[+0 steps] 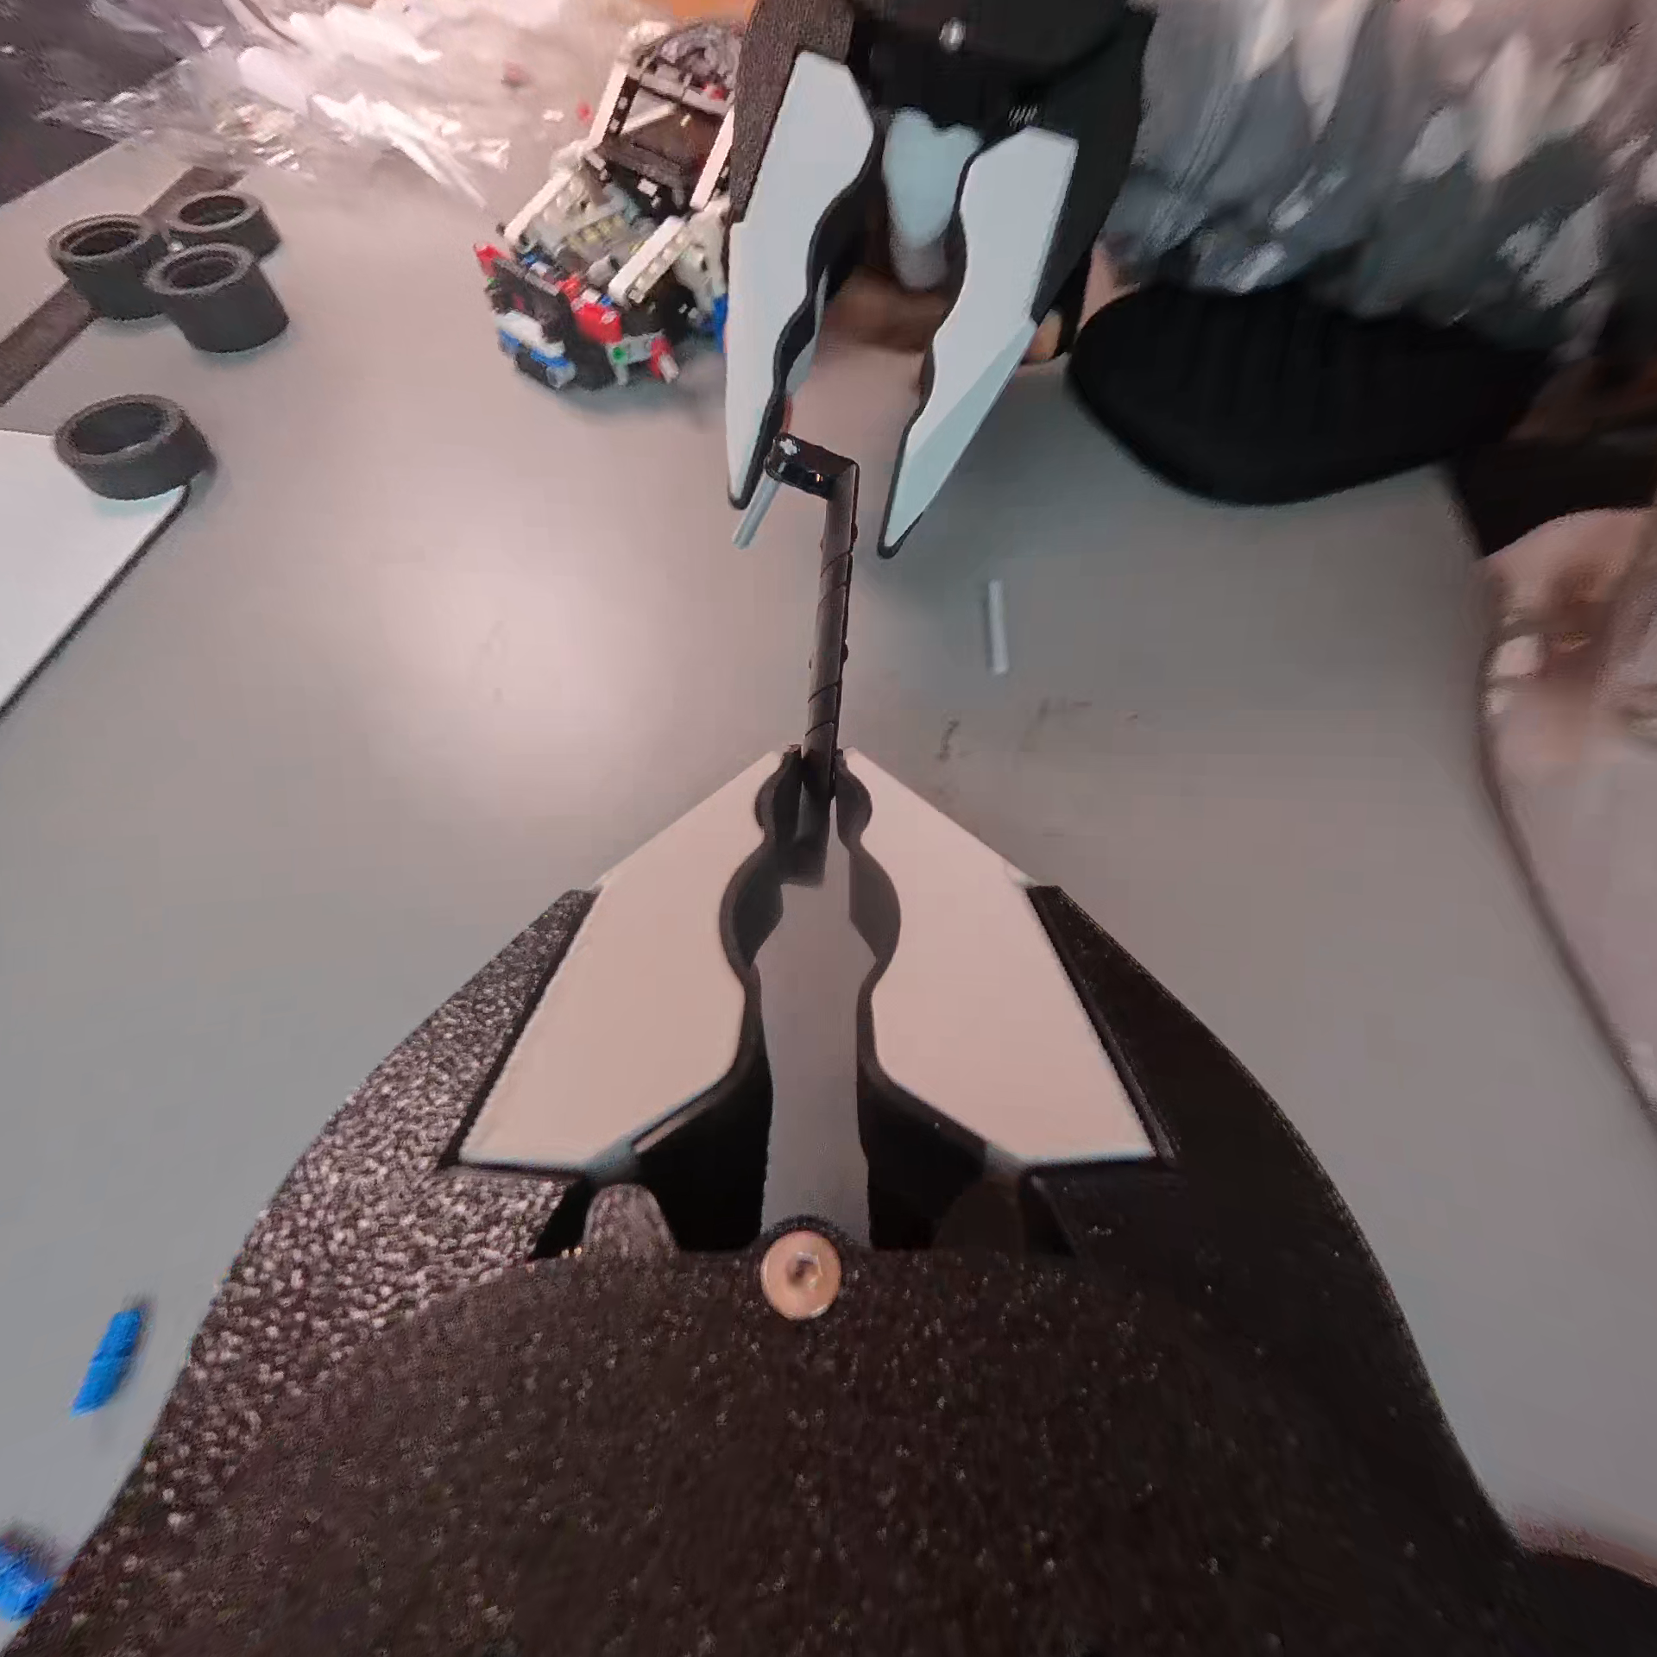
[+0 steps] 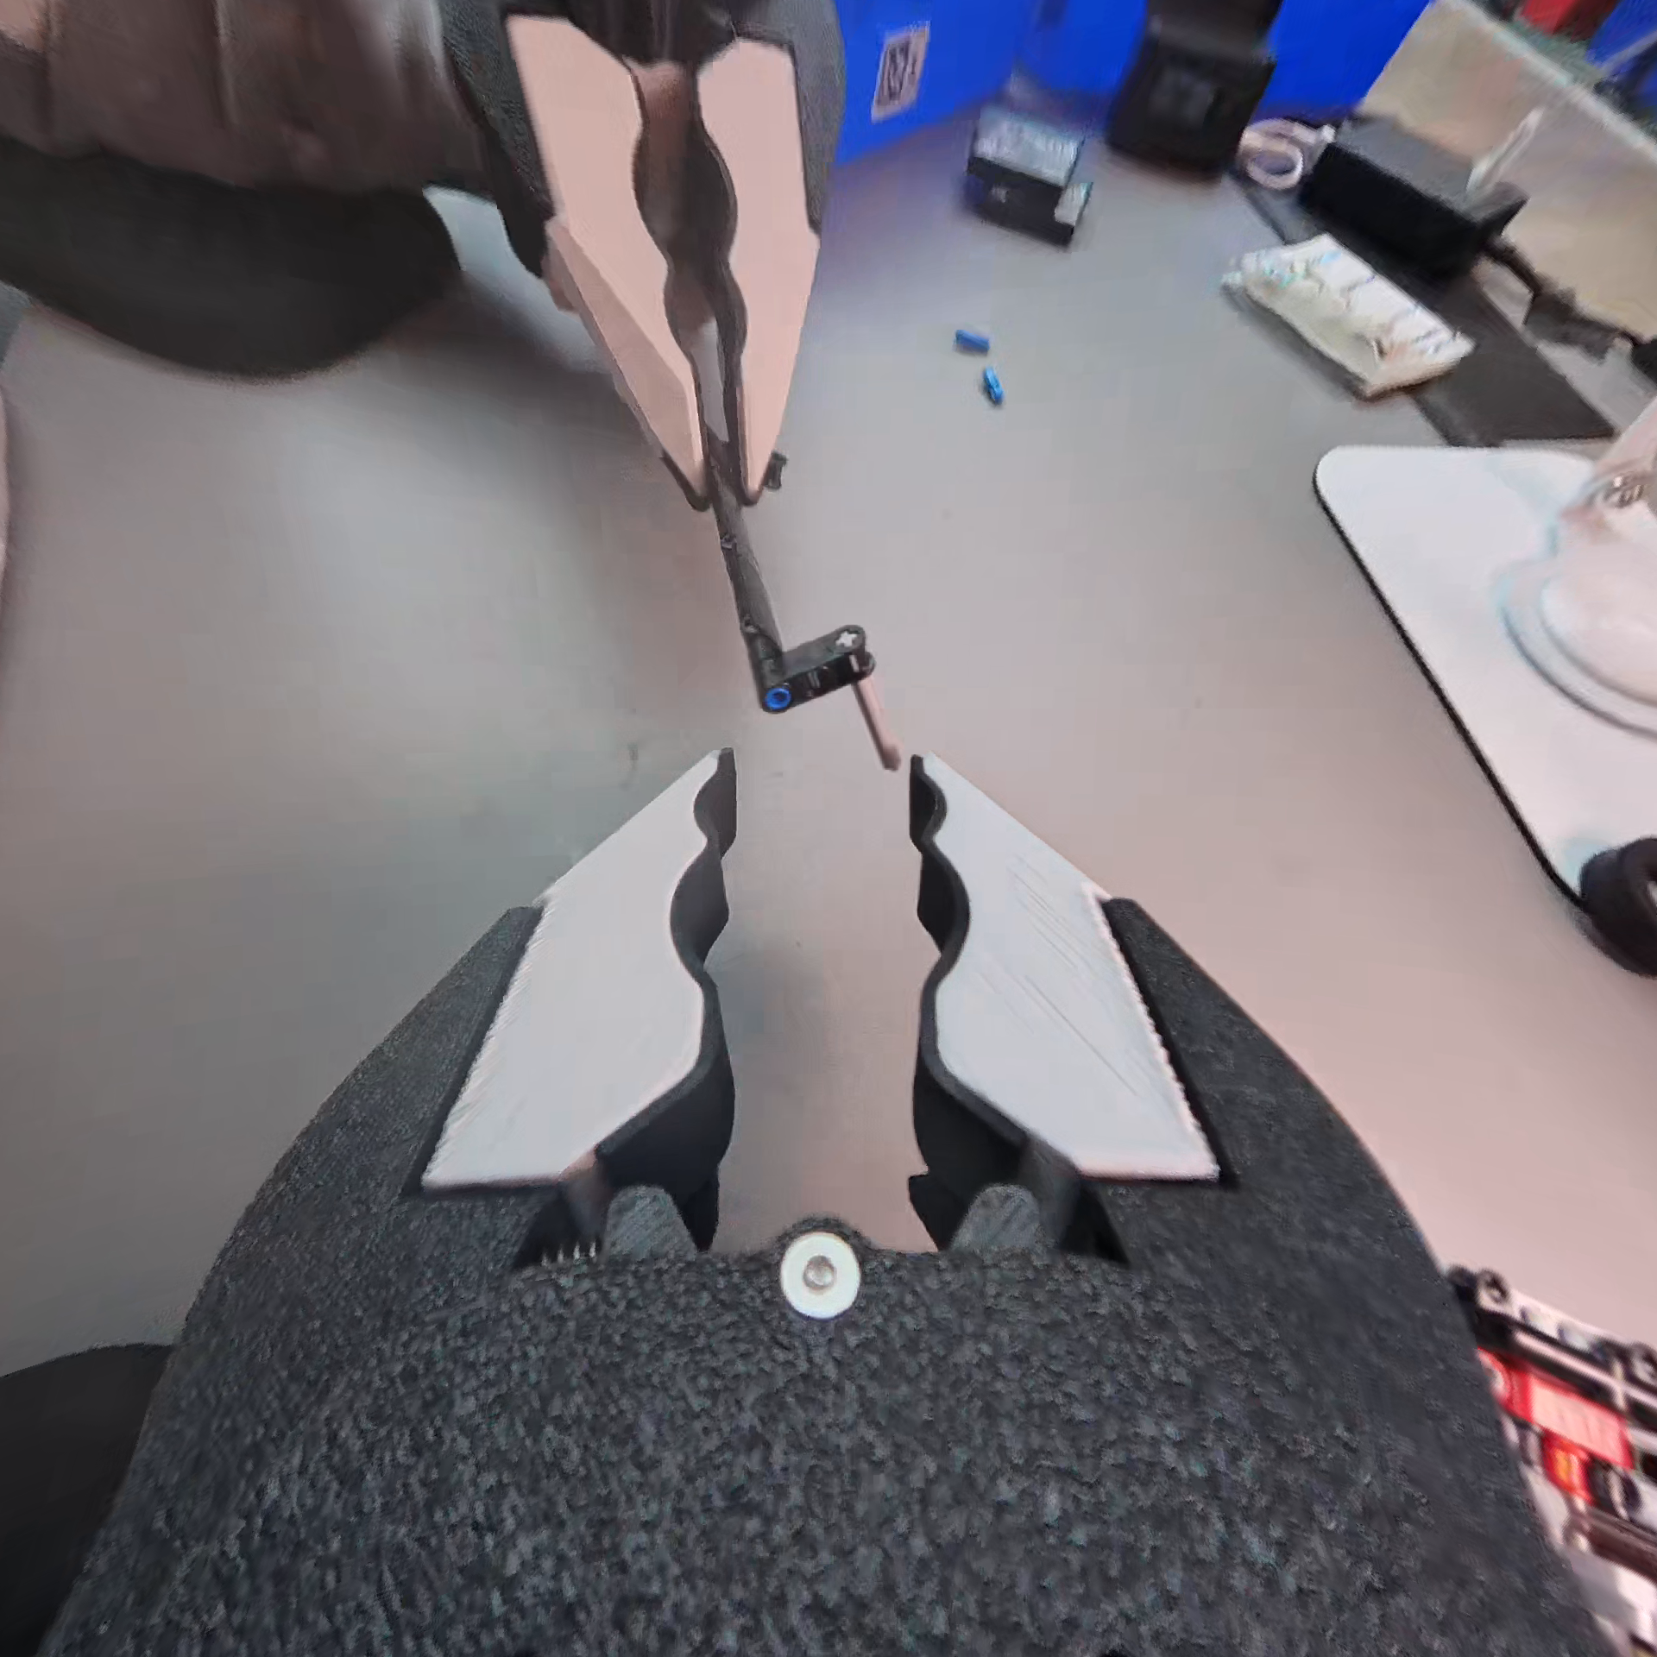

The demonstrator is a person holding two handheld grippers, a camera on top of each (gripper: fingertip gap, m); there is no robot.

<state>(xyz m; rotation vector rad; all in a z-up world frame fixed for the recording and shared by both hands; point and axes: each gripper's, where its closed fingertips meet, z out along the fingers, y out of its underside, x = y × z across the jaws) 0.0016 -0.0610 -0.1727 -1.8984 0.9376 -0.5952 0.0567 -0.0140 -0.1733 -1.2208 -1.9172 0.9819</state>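
Note:
My left gripper is shut on one end of a black angled beam and holds it above the grey table. A short grey axle sticks out of the beam's bent far end. My right gripper is open and empty, its fingertips on either side of that bent end. In the right wrist view the beam has a blue pin at its corner, and the axle points toward my right fingertip. The left gripper shows there above, and the right gripper shows in the left wrist view.
A partly built brick model car stands at the back, with several black tyres to its left. A white board, a loose grey axle, blue pins, a plastic bag and a person's dark-clad leg are around.

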